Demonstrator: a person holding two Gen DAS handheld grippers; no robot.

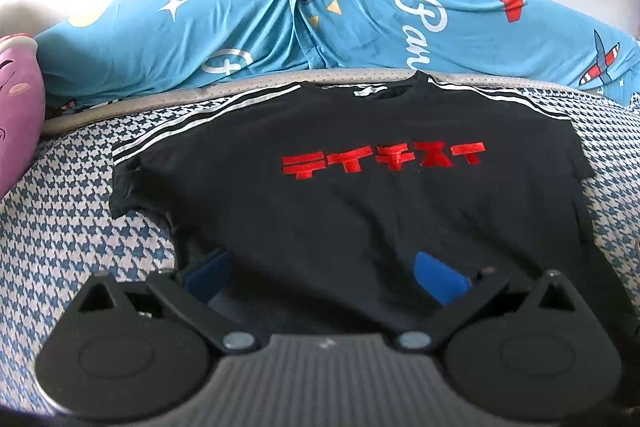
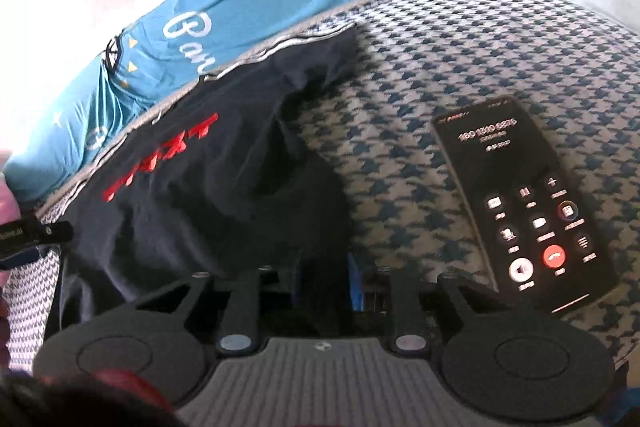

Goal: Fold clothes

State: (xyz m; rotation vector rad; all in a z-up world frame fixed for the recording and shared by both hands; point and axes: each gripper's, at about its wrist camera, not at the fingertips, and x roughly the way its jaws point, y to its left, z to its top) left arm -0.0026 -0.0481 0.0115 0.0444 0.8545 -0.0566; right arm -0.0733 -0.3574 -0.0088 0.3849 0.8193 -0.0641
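Note:
A black T-shirt [image 1: 360, 211] with red characters and white shoulder stripes lies front up on the houndstooth bed cover [image 1: 80, 227], collar toward the far side. My left gripper [image 1: 324, 277] hovers open over the shirt's near hem, its blue pads [image 1: 440, 281] spread wide with nothing between them. In the right wrist view the shirt [image 2: 192, 195] fills the left half, its right side rumpled. My right gripper [image 2: 326, 281] is at the shirt's near right edge, its blue pads close together with black cloth running in between them.
A phone [image 2: 524, 211] with a lit call screen lies on the cover [image 2: 440, 67] just right of the right gripper. A blue printed quilt [image 1: 240, 27] runs along the far side by a white wall. A purple plush [image 1: 16, 115] sits at the left.

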